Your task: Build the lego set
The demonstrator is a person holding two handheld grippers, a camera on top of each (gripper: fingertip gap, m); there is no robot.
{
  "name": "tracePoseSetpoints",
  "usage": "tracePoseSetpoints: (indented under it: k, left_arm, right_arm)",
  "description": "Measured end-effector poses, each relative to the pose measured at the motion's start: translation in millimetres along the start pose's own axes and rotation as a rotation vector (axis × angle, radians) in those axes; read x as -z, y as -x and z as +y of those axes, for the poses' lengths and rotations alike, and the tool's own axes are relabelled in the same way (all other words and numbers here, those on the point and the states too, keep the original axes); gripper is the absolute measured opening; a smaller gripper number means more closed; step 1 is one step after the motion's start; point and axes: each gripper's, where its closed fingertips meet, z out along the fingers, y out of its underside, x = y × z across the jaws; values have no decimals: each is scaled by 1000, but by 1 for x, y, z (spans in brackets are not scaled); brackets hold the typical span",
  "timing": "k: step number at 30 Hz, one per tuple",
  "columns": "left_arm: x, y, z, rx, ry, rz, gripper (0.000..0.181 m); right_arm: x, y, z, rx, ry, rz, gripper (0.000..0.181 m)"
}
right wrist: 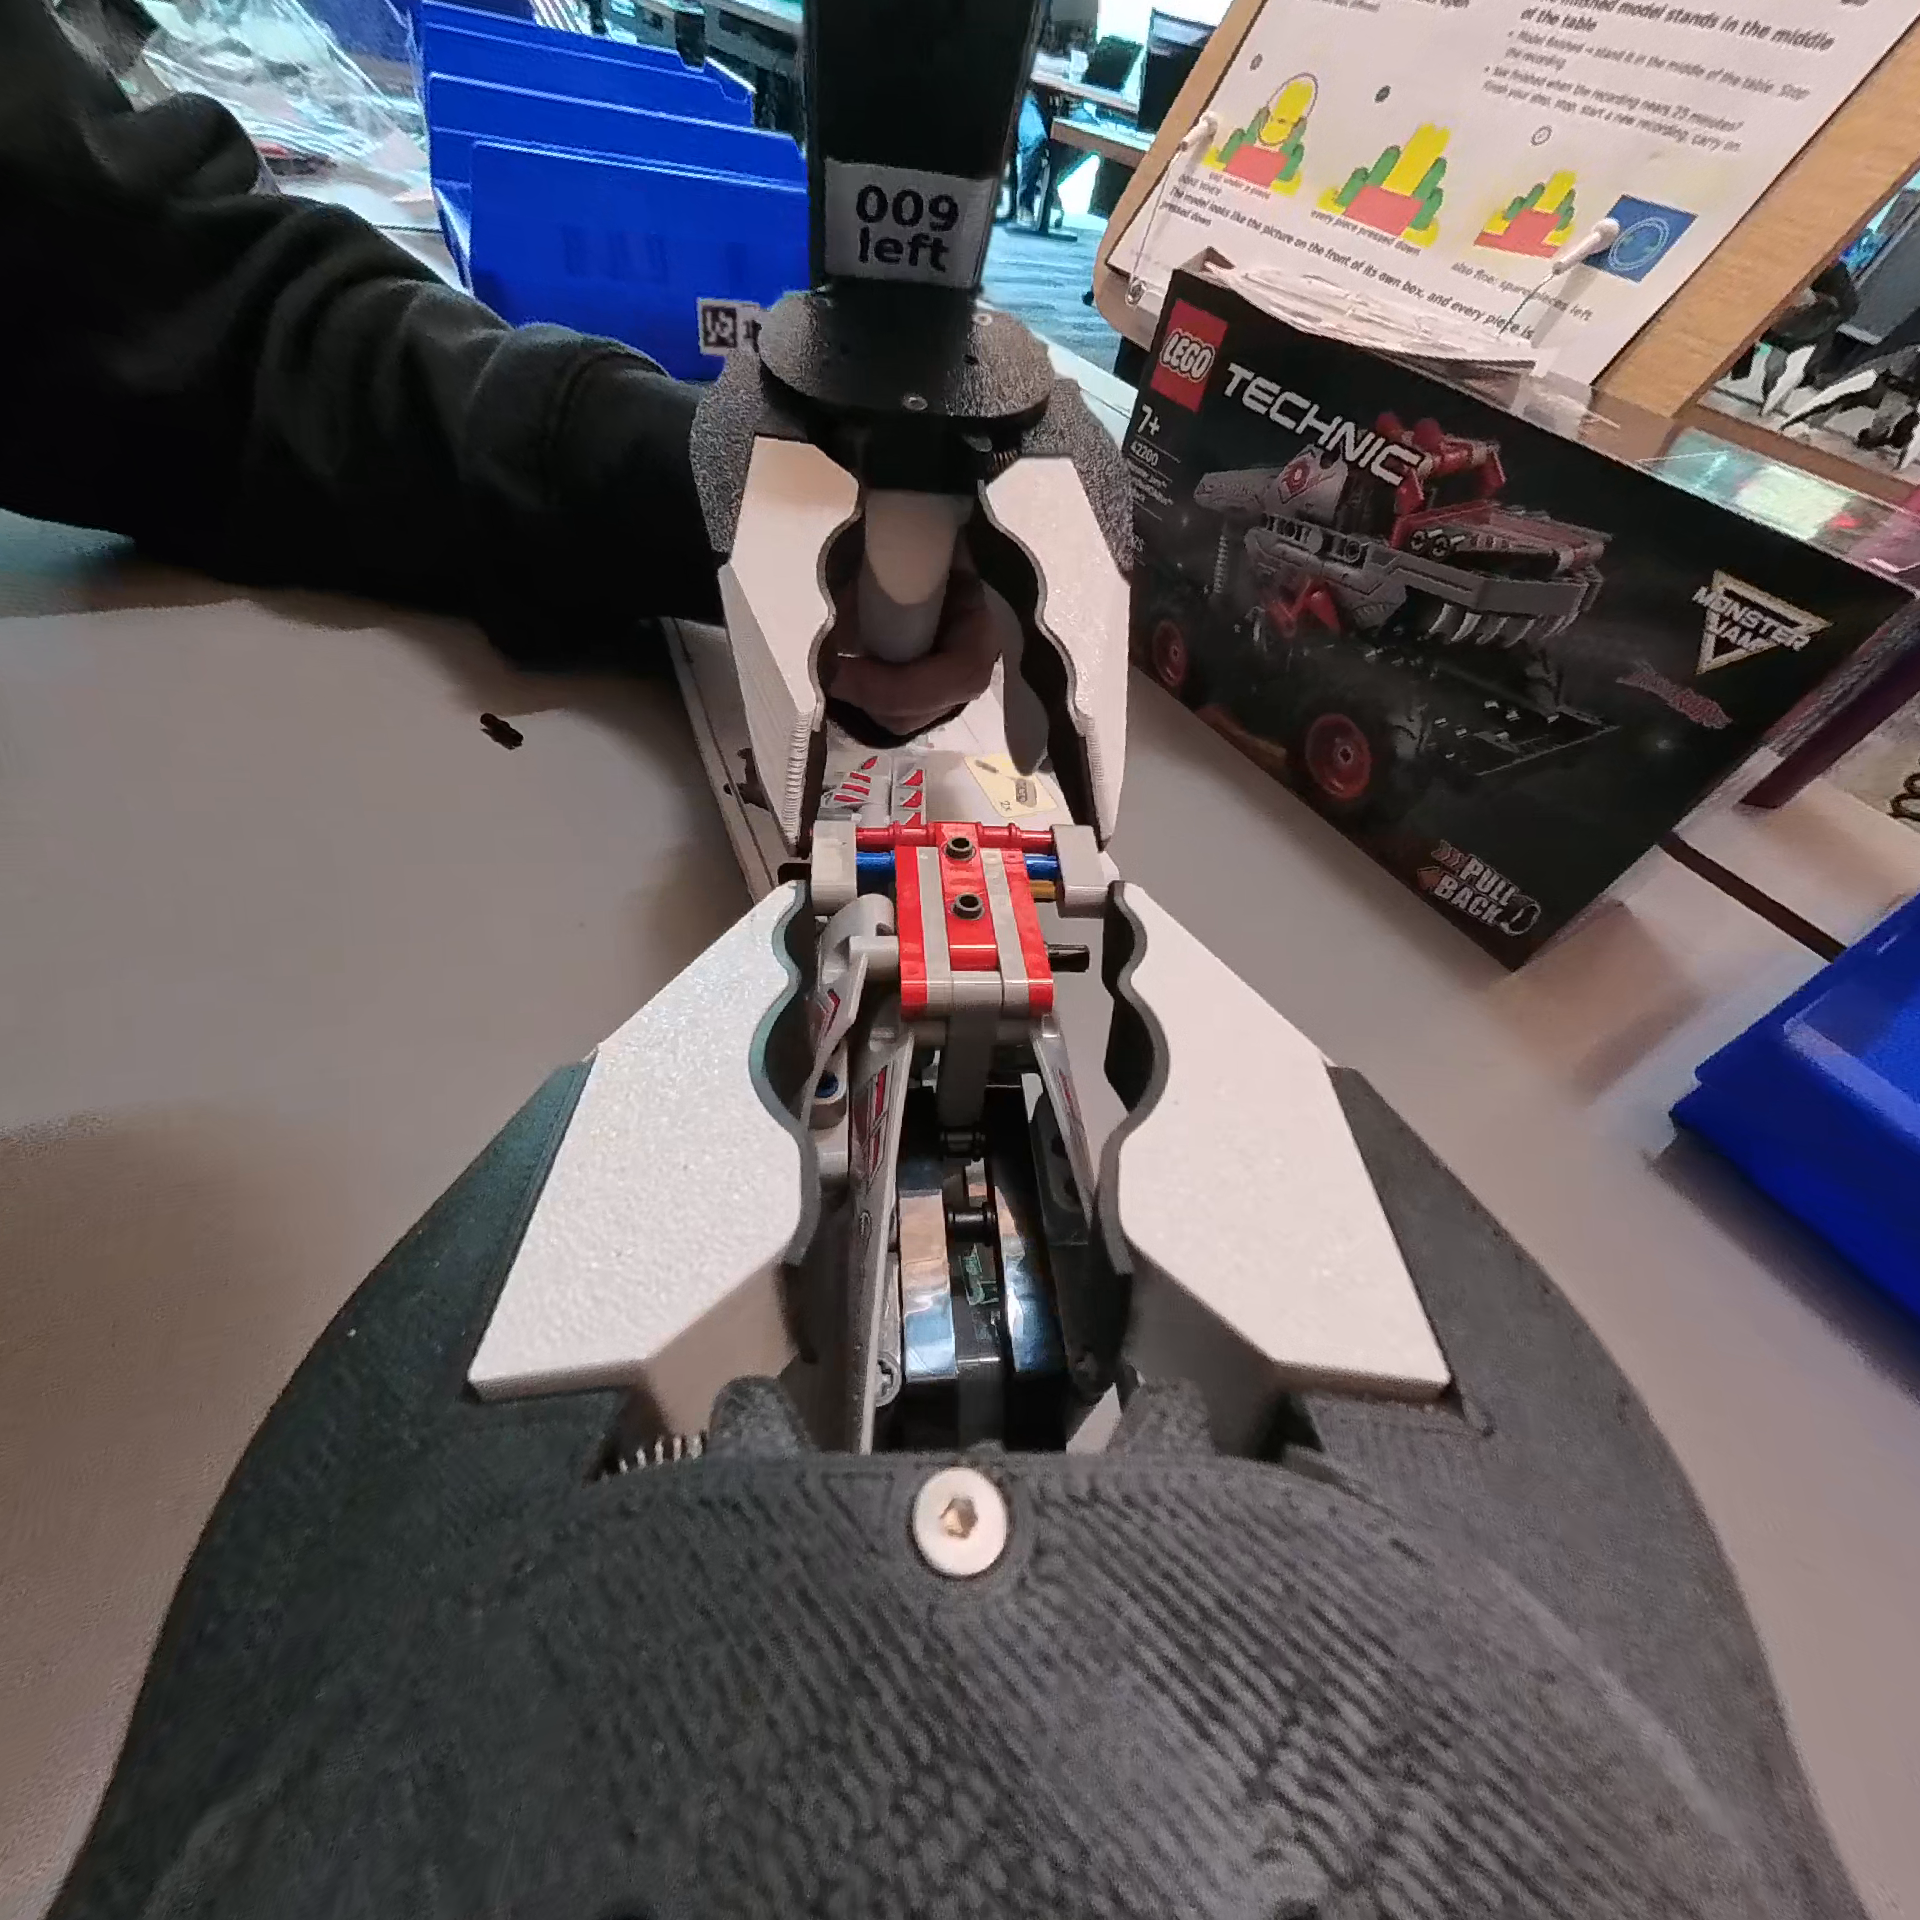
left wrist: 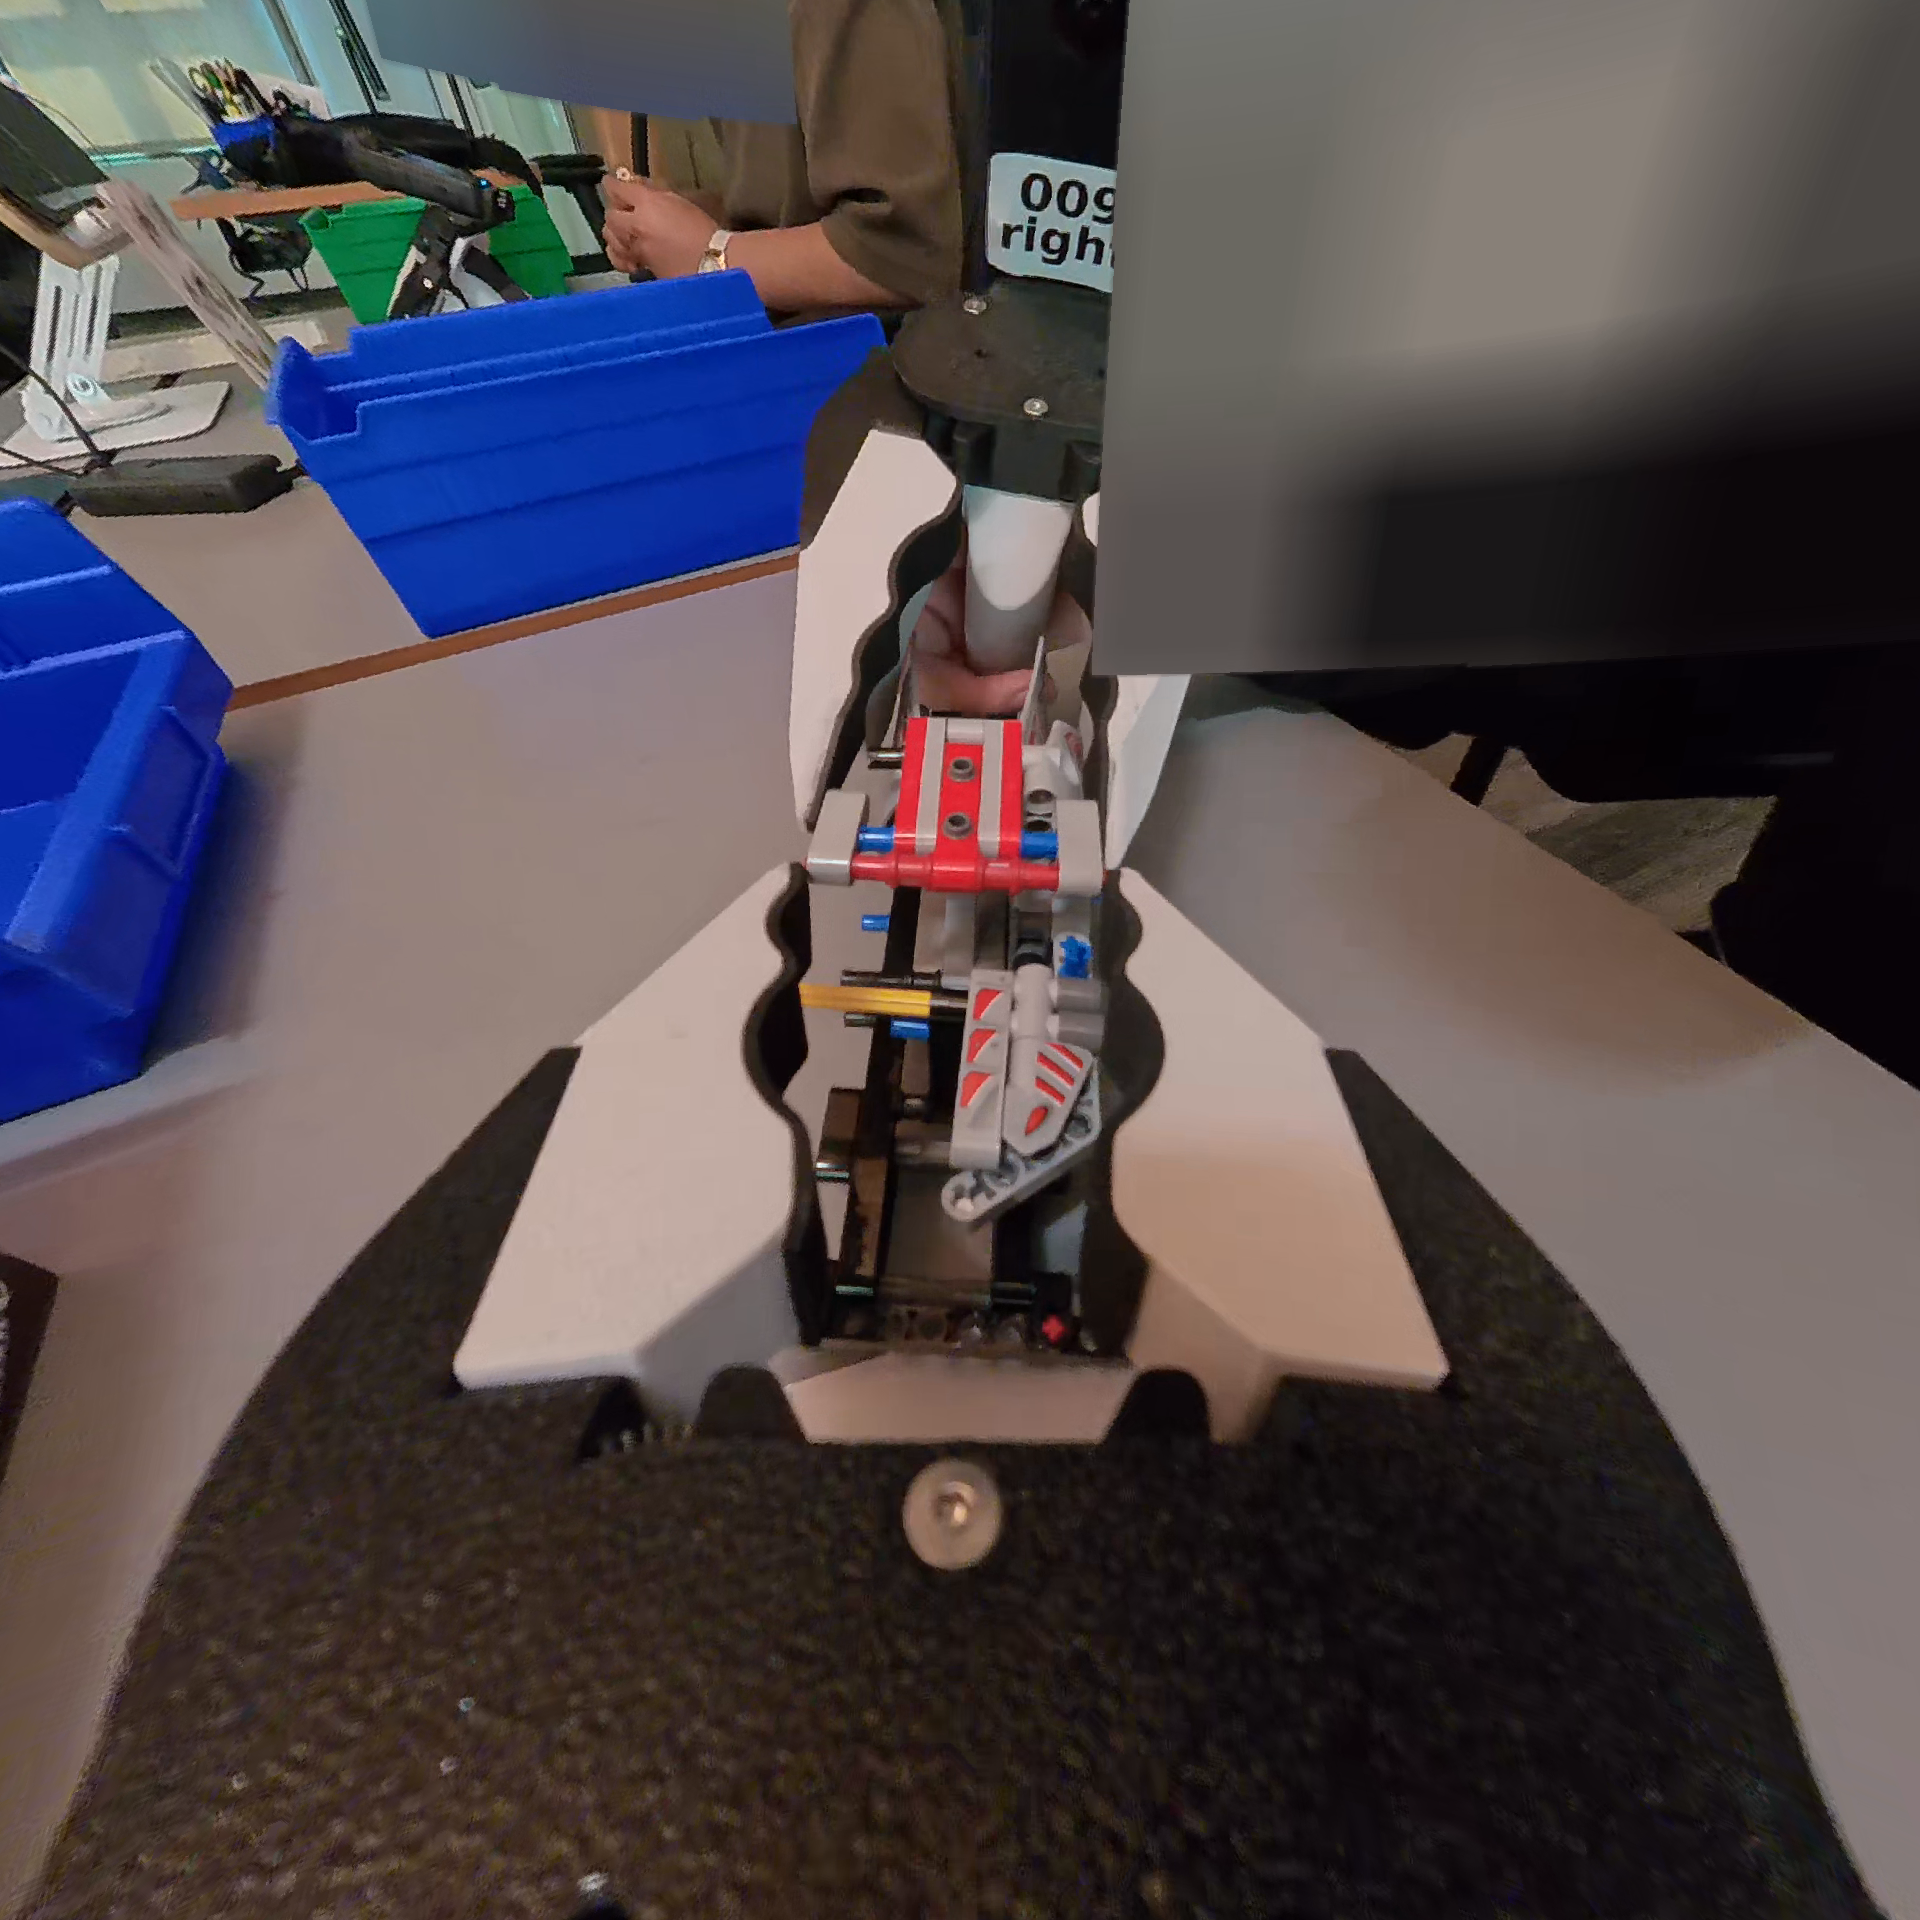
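Note:
A part-built lego model (left wrist: 961,810) of grey, red and black beams, with blue pins and a yellow axle, hangs above the table between both grippers. My left gripper (left wrist: 956,935) is shut on one end of it, its white fingers (left wrist: 665,1143) along the sides. My right gripper (right wrist: 956,935) is shut on the other end of the model (right wrist: 971,914). The two grippers face each other tip to tip. The right gripper also shows across the model in the left wrist view (left wrist: 966,748). The left gripper shows the same way in the right wrist view (right wrist: 951,790).
Two blue bins (left wrist: 561,457) (left wrist: 94,810) stand at the left, another (right wrist: 1829,1122) at the right. The set's box (right wrist: 1455,623) and a sheet on a board (right wrist: 1507,156) stand behind. A small black pin (right wrist: 502,730) lies on the table. A person (left wrist: 790,208) sits beyond. The small black pin (right wrist: 502,730) is about 20 cm from both grippers' fingertips.

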Motion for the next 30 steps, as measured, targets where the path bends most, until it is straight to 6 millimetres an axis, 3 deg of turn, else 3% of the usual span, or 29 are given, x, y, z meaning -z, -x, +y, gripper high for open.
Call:
tracePoseSetpoints:
  k: [13, 18, 21, 23, 25, 30]
  left_arm:
    - [0, 1, 1, 85, -32, 30, 53]
    - [1, 6, 0, 164, -63, 37, 53]
    - [3, 8, -2, 206, -93, 43, 29]
    - [3, 11, -2, 166, -95, 12, 34]
    - [5, 16, -4, 85, -93, -59, 50]
    - [14, 17, -16, 85, -133, -49, 49]
  right_arm:
    - [0, 0, 0, -44, 2, -15, 54]
    - [-2, -4, 0, -142, -1, -24, 54]
    - [-2, -15, 0, -205, -9, 33, 54]
    - [-2, -18, 1, -240, -3, 33, 54]
    - [-1, -16, 1, -224, 4, 23, 54]
    - [-1, -15, 1, -225, -2, 19, 54]
